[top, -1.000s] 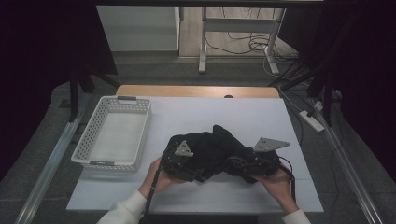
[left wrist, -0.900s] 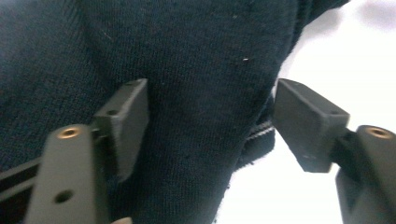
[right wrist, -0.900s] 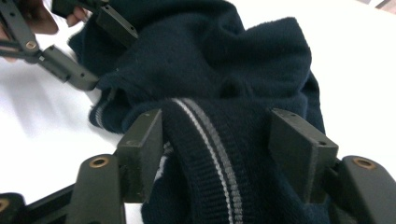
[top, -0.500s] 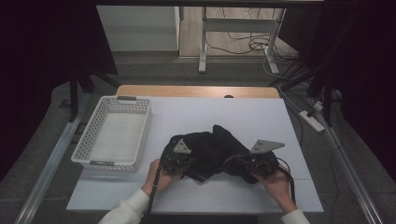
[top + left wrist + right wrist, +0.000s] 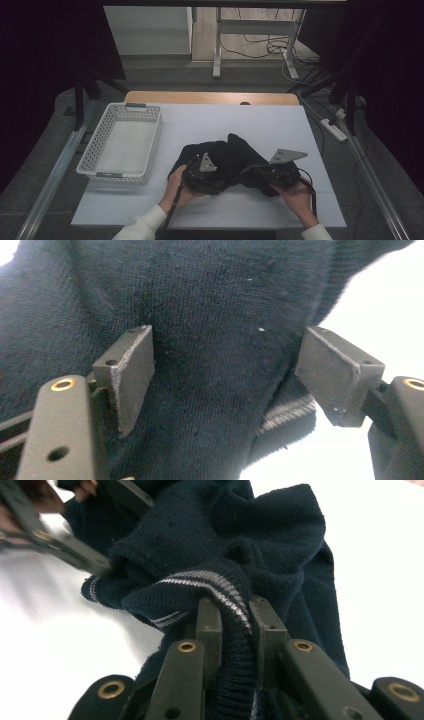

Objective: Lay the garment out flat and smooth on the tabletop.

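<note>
Lying bunched just right of the empty basket (image 5: 120,145), the sweater (image 5: 235,160) is pinched at its striped hem by the right gripper (image 5: 234,611) (left gripper (image 5: 225,370) gapes wide), so packing has barely begun.

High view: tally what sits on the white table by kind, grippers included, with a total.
Dark navy knit garment: 1
White perforated basket: 1
Handheld grippers: 2, the left gripper with jaws apart around the knit, the right gripper clamped on its striped edge
Total: 4
</note>
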A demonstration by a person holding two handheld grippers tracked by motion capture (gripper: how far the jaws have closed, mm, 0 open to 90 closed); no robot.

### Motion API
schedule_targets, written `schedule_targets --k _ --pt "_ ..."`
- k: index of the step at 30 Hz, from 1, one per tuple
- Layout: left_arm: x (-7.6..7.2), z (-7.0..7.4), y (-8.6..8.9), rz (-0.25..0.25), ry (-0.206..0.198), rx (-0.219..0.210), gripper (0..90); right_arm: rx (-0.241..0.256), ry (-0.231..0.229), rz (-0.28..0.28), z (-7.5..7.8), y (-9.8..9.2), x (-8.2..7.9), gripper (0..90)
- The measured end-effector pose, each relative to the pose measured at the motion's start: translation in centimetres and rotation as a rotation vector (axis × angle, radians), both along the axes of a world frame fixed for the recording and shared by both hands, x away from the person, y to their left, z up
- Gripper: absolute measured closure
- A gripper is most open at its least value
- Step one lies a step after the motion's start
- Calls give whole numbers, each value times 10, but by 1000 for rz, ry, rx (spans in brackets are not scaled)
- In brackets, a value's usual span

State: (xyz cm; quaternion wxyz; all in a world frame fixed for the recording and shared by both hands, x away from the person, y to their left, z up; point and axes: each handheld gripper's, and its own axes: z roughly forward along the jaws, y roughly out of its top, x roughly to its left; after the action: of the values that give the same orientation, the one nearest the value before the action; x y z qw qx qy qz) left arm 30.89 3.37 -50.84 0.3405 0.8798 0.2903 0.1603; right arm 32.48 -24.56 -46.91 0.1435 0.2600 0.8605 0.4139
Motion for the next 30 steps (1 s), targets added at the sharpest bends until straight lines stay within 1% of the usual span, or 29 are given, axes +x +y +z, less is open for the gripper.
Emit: schedule_targets --k 1,2,4,5,6,7,8,10,12,13,16,18,20,23,27,30 --pt "1 -2 -1 10 -8 9 331 3 0 -3 0 0 0 773" --pt "3 -4 0 25 -7 2 376 5 1 -4 0 0 0 772" --pt "5 -5 3 25 -8 -13 546 6 -7 -6 1 -1 0 773" --pt "6 -4 6 16 2 -26 647 8 -12 -7 1 -1 -1 775" --pt "7 -3 9 8 17 -46 720 8 -18 -6 2 -1 -1 777" --pt "8 -2 11 6 23 -56 814 12 -23 -7 3 -2 -1 781" --pt "9 -1 13 4 35 -71 829 14 -24 -9 4 -2 -2 782" --pt "10 3 17 -3 40 -82 840 20 -31 -10 6 -3 -2 787" --pt "10 11 23 6 25 -111 843 32 -48 -14 11 -5 -4 792" --pt "10 16 28 14 12 -127 844 37 -57 -17 13 -5 -4 794" --pt "12 34 48 55 -16 -192 844 63 -90 -35 23 -10 -7 797" --pt "14 44 65 99 -30 -239 845 84 -106 -44 30 -14 -8 800" --pt "15 49 75 132 -36 -274 845 111 -125 -55 37 -18 -10 803" --pt "17 52 85 157 -38 -297 844 140 -166 -67 50 -22 -14 806" --pt "19 54 89 176 -46 -302 842 175 -216 -89 68 -34 -19 808" --pt "21 54 92 189 -47 -303 838 179 -212 -106 69 -41 -18 807"
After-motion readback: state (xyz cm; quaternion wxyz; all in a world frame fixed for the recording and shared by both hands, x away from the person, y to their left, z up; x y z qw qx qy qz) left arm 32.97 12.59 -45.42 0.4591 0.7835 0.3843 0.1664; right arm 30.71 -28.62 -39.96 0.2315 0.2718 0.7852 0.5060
